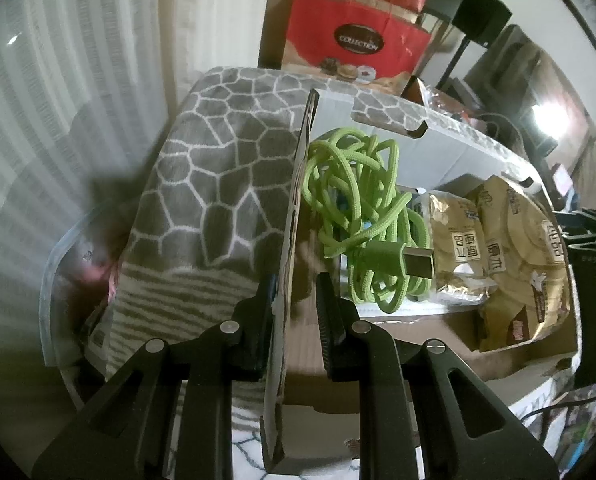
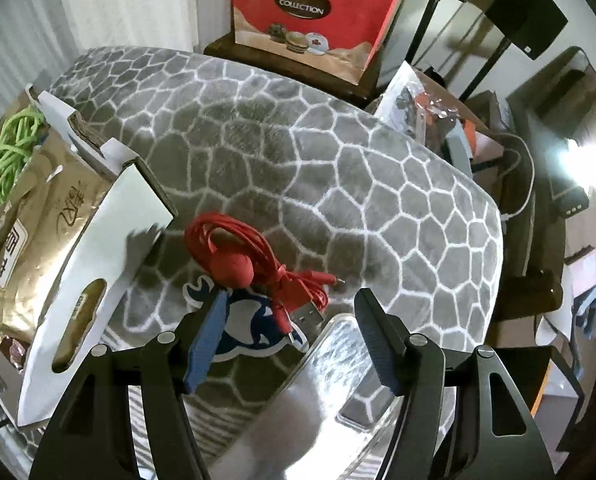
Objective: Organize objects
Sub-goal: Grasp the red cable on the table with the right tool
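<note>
A white cardboard box holds a coiled green cable and gold snack packets. My left gripper is shut on the box's left wall, one finger outside and one inside. In the right wrist view the same box stands at the left, with the green cable and snack packets inside. A bundled red cable lies on the grey patterned blanket, partly over a blue and white whale-shaped piece. My right gripper hangs open just above them, holding nothing.
A clear plastic container lies under the right gripper, and a clear rim shows left of the blanket. A red gift bag stands behind. Cluttered bags, wires and dark stands fill the right side.
</note>
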